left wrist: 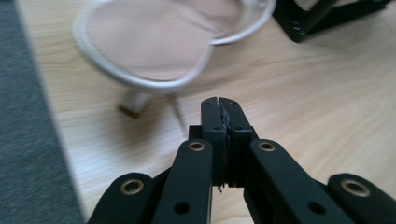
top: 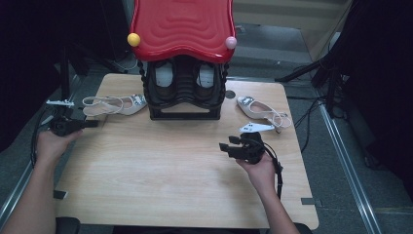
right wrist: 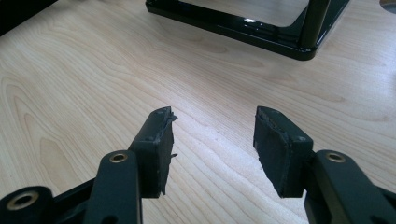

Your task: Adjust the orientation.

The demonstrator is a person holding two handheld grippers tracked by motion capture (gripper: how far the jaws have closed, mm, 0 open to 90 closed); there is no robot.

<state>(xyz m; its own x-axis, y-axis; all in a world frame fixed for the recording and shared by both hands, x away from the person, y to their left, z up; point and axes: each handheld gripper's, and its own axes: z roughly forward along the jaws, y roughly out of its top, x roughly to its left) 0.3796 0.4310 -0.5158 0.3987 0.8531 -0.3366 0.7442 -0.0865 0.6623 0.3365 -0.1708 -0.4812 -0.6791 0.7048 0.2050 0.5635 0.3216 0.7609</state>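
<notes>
A pale slingback heel [top: 114,105] lies on its side at the table's far left, left of the black shoe rack [top: 184,105]. My left gripper [top: 95,123] rests just in front of it, jaws shut with nothing between them. In the left gripper view the heel's insole [left wrist: 154,42] lies close ahead of the closed fingertips [left wrist: 219,100], apart from them. A second pale heel [top: 260,109] lies right of the rack. My right gripper [top: 229,143] hovers over bare wood in front of that heel, open and empty [right wrist: 212,119].
The rack carries a red wavy roof [top: 182,27] with a yellow ball [top: 133,39] and a pink ball [top: 231,42], and holds a pair of shoes inside. Its black base [right wrist: 261,32] stands ahead of the right gripper. The wooden table [top: 160,170] ends near the left gripper.
</notes>
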